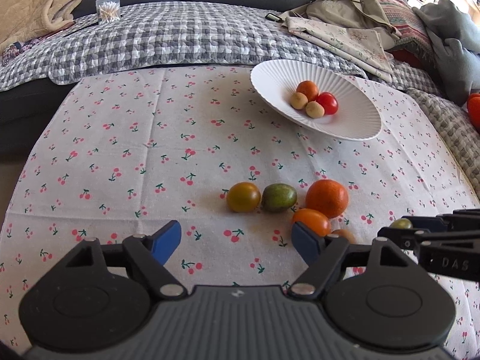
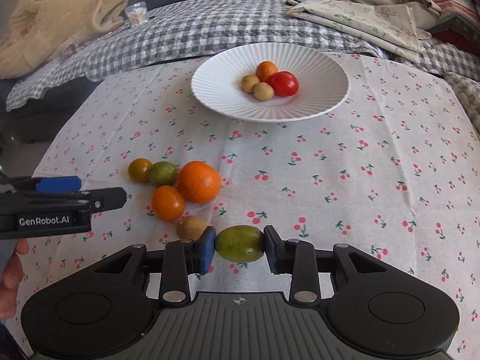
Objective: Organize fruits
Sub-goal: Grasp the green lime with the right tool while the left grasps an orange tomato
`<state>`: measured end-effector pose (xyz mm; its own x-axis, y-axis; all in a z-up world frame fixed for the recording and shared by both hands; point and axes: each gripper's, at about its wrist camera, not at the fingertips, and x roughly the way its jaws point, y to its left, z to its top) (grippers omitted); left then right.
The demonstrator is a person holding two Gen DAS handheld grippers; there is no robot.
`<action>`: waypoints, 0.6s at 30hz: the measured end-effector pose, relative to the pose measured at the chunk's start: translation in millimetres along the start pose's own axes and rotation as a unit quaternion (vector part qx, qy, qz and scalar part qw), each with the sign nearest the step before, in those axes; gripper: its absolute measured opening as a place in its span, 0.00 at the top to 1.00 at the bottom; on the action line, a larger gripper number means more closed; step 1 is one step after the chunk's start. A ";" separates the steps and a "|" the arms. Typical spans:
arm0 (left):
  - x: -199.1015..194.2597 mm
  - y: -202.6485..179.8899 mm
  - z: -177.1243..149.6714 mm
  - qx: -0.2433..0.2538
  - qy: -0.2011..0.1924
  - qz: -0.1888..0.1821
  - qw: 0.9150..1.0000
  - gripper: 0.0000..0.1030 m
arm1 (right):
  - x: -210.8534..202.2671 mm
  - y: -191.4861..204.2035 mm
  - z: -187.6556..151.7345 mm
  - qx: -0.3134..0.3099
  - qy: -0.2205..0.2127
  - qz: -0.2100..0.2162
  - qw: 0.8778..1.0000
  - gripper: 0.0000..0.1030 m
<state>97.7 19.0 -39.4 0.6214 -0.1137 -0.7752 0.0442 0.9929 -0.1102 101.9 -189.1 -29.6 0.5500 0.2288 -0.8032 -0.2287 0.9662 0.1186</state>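
Your cherry-print tablecloth (image 2: 345, 162) covers the table, with a grey checked quilt (image 1: 168, 39) on the sofa behind it and a beige blanket (image 2: 51, 27) bunched at the far left. The white ribbed plate (image 2: 228, 90) sits at the far side of the cloth and holds four pieces: a red tomato (image 2: 284, 84), a small orange fruit (image 2: 265, 70) touching it, and two tan round fruits (image 2: 255, 87) in front. Nearer you, left of centre, a loose cluster lies on the cloth: a big orange (image 2: 199, 181), an orange tomato (image 2: 167, 203) touching its near side, a green fruit (image 2: 163, 173) on its left, a dark olive tomato (image 2: 139, 169) beside that, and a brown round fruit (image 2: 191, 227) closest to you. Your right gripper (image 2: 239, 247) is clamped on a green oval fruit (image 2: 239, 243), both blue pads (image 2: 207, 250) pressing its ends, just right of the brown fruit. Your left gripper (image 1: 237, 241) has its jaws spread with nothing between them, its right finger (image 1: 306, 246) just in front of the orange tomato. Your hand (image 2: 12, 270) shows at the left edge in the right wrist view.
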 end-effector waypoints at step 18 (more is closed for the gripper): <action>31.5 -42.8 -1.0 0.037 -0.010 -0.069 0.997 0.67 | -8.1 -5.9 7.1 0.005 -0.011 -0.019 1.000 0.68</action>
<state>114.6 -27.1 -59.7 0.6214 -0.2495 -0.7427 0.1868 0.9678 -0.1688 104.5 -195.8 -19.7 0.5760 0.1942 -0.7940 -0.1991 0.9754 0.0941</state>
